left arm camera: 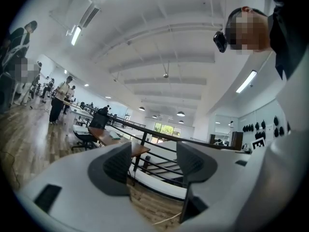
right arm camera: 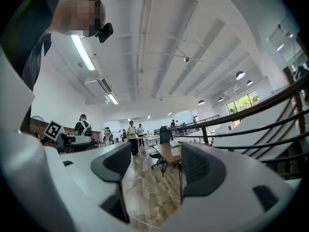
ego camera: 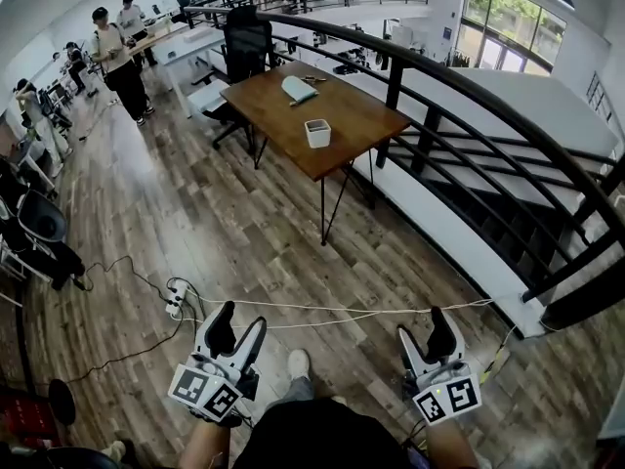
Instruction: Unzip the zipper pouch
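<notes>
Head view: we stand on a wooden floor (ego camera: pixel 195 213) with both grippers held low in front of us, pointing level toward a brown table (ego camera: pixel 352 115) that is well apart from them. The zipper pouch (ego camera: pixel 298 88), pale and flat, lies on the far half of the tabletop. A white square container (ego camera: pixel 317 133) stands nearer us on the same surface, apart from the pouch. A black chair (ego camera: pixel 249 42) sits behind the table, and a dark railing (ego camera: pixel 469 96) curves along its right side.

The left gripper (ego camera: pixel 239 319) has its jaws spread wide. In the left gripper view (left arm camera: pixel 153 153) we see only floor, railing and the distant table between them. The right gripper (ego camera: pixel 426 328) is likewise spread, and in the right gripper view (right arm camera: pixel 155 161) we see floor and the table through the gap, so it holds nothing either.

A white cable (ego camera: pixel 342 311) crosses the floor just beyond the jaws, running from a power strip (ego camera: pixel 177 299) at left. One pale shoe (ego camera: pixel 298 364) shows between the two grippers.
</notes>
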Demonstrator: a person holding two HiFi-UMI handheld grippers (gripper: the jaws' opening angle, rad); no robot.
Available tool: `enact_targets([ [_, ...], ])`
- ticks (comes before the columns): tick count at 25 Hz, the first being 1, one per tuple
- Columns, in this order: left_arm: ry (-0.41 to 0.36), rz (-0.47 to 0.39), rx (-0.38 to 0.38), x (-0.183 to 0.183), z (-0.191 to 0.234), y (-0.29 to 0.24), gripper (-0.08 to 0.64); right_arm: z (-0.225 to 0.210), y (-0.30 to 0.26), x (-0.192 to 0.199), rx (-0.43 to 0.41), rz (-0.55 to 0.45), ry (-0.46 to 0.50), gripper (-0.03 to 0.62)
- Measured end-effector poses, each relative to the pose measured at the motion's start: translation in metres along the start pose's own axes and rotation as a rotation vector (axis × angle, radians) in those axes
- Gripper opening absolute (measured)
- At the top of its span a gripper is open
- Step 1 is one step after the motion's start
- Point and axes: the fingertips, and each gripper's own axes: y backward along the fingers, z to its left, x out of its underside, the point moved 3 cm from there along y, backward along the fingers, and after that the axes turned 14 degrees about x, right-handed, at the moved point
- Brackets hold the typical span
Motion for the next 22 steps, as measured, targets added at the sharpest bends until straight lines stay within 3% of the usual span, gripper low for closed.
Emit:
enact_targets([
  [6, -0.030, -0.034, 0.029, -0.016, 0.055, -0.034, 0.282, 0.026, -0.059, -0.008, -0.032, -0.009, 0.044, 0.295],
  [13, -0.026, -0.039, 0.069, -0.037, 0.113, -0.057, 0.282, 0.062, -0.133, -0.012, -0.071, -0.001, 0.024, 0.281],
  [22, 0.009, -0.007, 0.041, -0.033, 0.167, -0.057, 0.282, 0.092, -0.187, 0.006, -0.095, 0.062, 0.002, 0.264],
])
